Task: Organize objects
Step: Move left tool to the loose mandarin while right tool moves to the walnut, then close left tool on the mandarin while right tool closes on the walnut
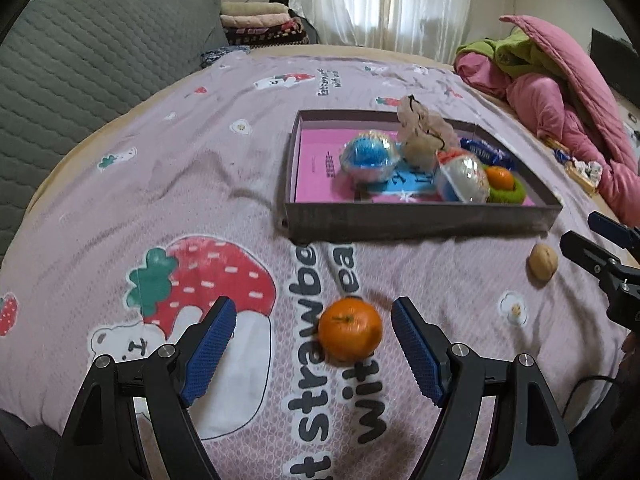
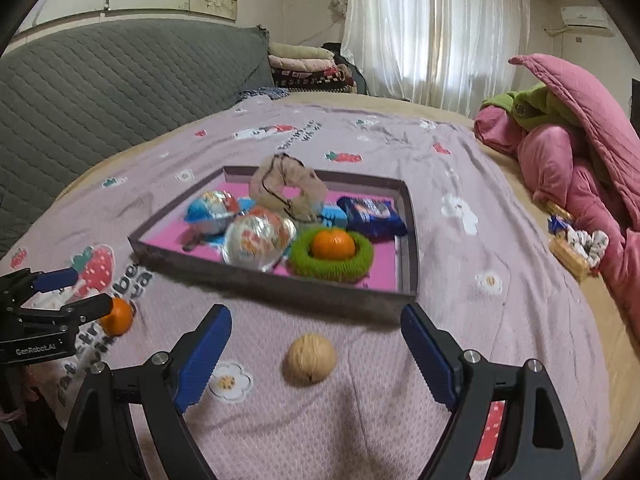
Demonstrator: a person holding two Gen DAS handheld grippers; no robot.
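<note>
Spread over the bed, a mauve blanket printed with strawberries and bears (image 1: 208,184) is lying beneath everything, with a grey quilted headboard cover (image 1: 88,64) rising behind it. The landmark is a shallow dark cardboard box with a pink floor (image 1: 416,222). From the left wrist view, the left gripper (image 1: 312,344) is hanging over the blanket in front of the box, its blue ribbed fingers (image 1: 210,354) standing wide apart. A round orange tangerine (image 1: 350,329) is lying on the blanket between them, nearer the right-hand finger, touching neither. A tan walnut (image 1: 542,262) is resting just in front of the box's near right corner, with the right gripper (image 1: 588,236) reaching in beside it.

From the right wrist view, the right gripper (image 2: 316,346) is hovering in front of the box (image 2: 280,284), its fingers (image 2: 202,360) spread wide and gripping nothing. The walnut (image 2: 310,359) is sitting on the blanket (image 2: 500,320) between them, clear of both. Inside the box, a second tangerine (image 2: 334,243) is nesting in a fuzzy green ring (image 2: 332,266), beside two foil-wrapped balls (image 2: 258,242) and a dark blue snack packet (image 2: 370,212). The left gripper (image 2: 86,292) is showing left of the box, over the first tangerine (image 2: 118,317).
</note>
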